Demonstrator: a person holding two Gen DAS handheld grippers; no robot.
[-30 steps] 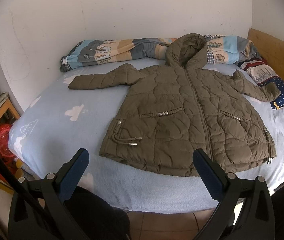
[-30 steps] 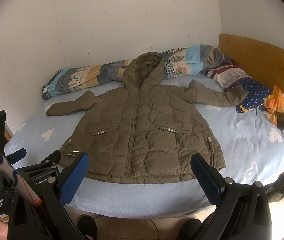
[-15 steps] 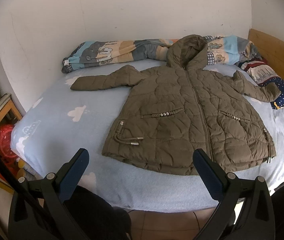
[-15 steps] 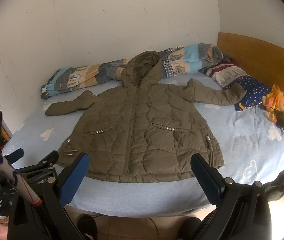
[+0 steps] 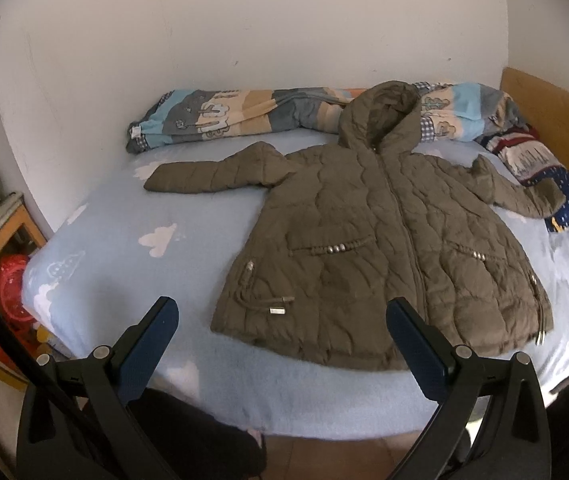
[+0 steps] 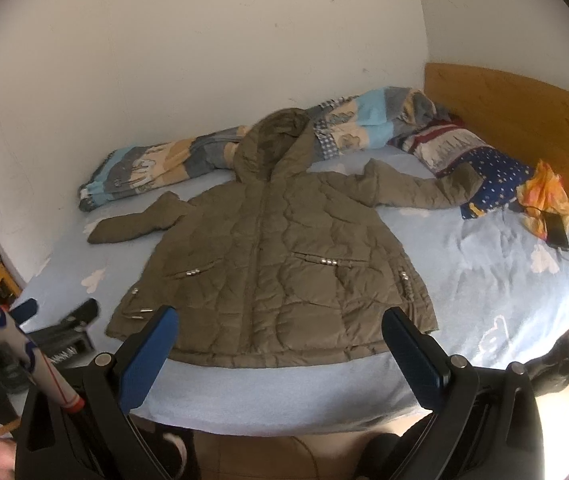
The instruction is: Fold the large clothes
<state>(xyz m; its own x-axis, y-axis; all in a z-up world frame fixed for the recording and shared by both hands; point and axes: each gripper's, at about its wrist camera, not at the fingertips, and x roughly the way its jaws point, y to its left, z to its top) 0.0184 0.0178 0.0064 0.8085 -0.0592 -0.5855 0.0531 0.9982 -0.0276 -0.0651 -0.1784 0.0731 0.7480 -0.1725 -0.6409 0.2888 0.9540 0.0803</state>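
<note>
An olive quilted hooded jacket lies flat and zipped on the light blue bed sheet, sleeves spread to both sides, hood toward the wall. It also shows in the right wrist view. My left gripper is open and empty, held short of the jacket's lower left hem. My right gripper is open and empty, just short of the hem's middle. The left gripper shows blurred at the left of the right wrist view.
A rolled patterned quilt lies along the wall behind the hood. Pillows, an orange cloth and a phone lie at the right by the wooden headboard. A wooden stand is left of the bed.
Both grippers have moved forward toward the bed and the jacket's hem. The jacket has not moved. The jaws stay open.
</note>
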